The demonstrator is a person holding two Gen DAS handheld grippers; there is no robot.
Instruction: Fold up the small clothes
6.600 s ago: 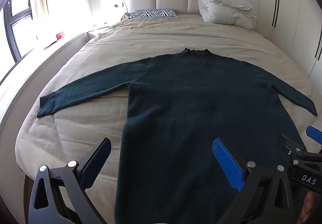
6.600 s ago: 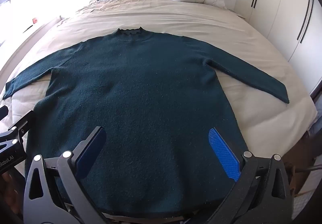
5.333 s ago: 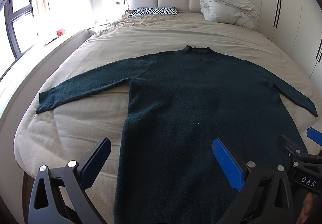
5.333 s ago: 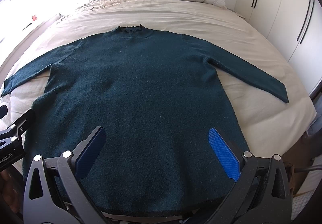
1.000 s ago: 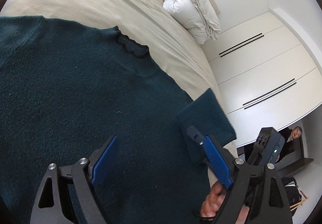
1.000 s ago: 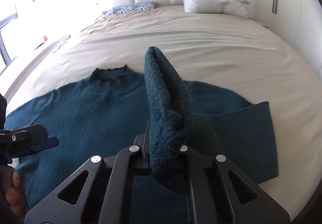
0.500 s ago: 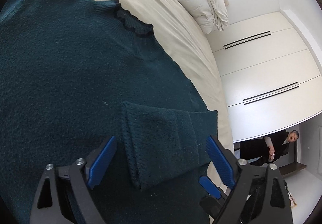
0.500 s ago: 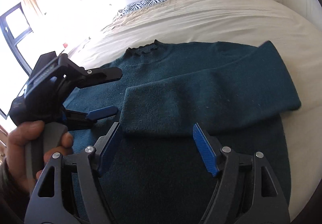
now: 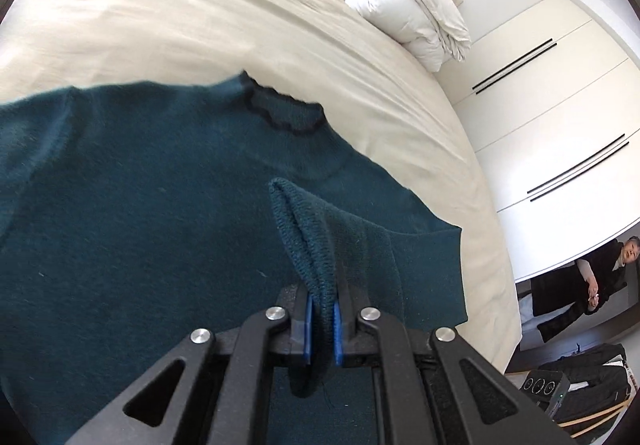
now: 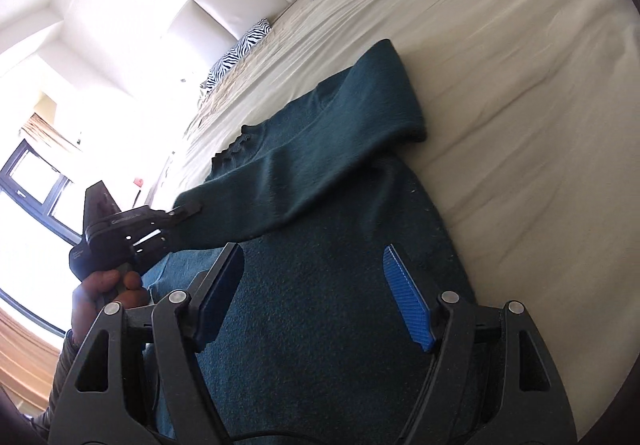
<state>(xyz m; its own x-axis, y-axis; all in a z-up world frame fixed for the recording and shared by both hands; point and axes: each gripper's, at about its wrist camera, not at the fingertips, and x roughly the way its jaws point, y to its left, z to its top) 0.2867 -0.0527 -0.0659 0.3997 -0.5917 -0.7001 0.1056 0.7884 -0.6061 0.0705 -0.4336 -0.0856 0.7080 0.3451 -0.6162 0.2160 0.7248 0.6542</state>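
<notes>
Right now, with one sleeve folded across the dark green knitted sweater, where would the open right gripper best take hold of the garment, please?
Probably the straight side edge of the dark green knitted sweater, just below the folded sleeve, coming from the bare beige bedsheet side. That edge lies flat and exposed there, and the right gripper hangs open nearby.

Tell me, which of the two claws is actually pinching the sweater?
The left claw: its blue pads squeeze the cuff of the sweater. The right claw gapes open above the cloth.
</notes>
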